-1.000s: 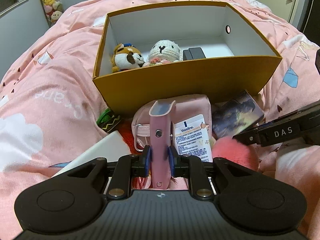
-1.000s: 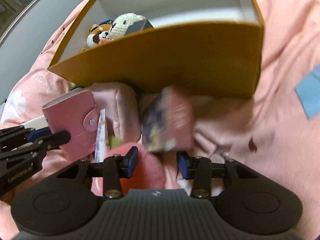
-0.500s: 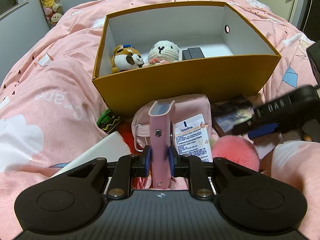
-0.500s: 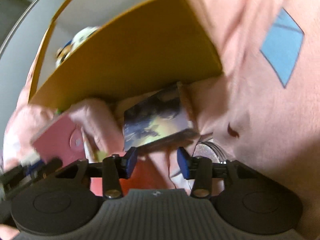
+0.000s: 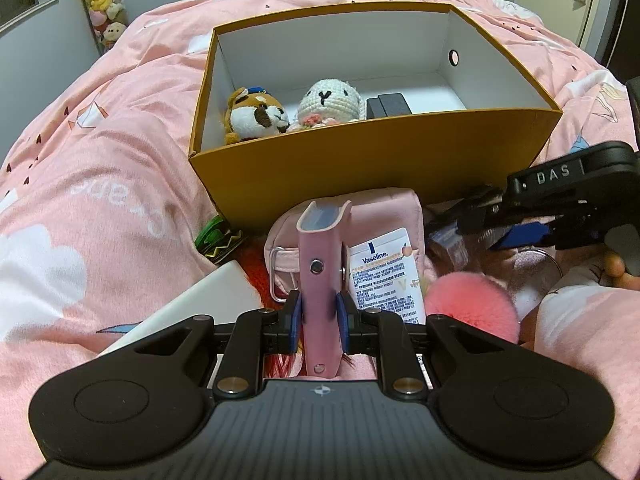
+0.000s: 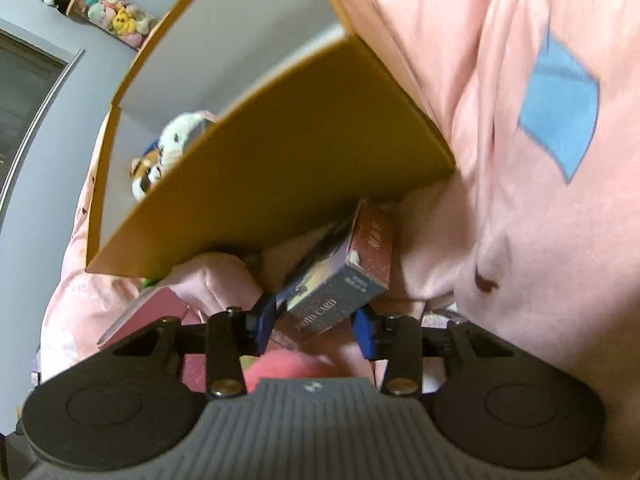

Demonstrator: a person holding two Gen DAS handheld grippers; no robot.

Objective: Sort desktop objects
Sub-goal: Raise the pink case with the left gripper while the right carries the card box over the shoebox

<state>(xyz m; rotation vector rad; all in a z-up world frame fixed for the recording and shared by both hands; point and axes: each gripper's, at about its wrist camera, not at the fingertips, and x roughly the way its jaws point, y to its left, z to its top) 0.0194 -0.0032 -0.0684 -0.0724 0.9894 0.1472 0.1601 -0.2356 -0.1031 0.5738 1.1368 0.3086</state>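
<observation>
- A pink card holder (image 5: 320, 276) is clamped upright between the blue pads of the left gripper (image 5: 319, 318), at 6 o'clock of the left wrist view, in front of the box.
- A photo card box (image 6: 340, 284) (the print "PHOTO CARD" can be read on its end) is seen between the fingers of the right gripper (image 6: 316, 322), tilted; the left pad touches it, but contact at the right pad cannot be told because of blur.
- The open yellow box (image 5: 376, 160) is set on the bed at 12 o'clock, just behind both held items.
- Inside it, toward 10 o'clock, a brown plush dog (image 5: 256, 114), a white knitted plush (image 5: 330, 100) and a black case (image 5: 390, 106) are lined up along the near wall.
- A pink pouch (image 5: 384, 216) and a Vaseline packet (image 5: 386, 276) are found just behind the card holder, with a pink pompom (image 5: 468, 304) at 3 o'clock.
- Everything is laid on a pink duvet (image 5: 100, 184).
</observation>
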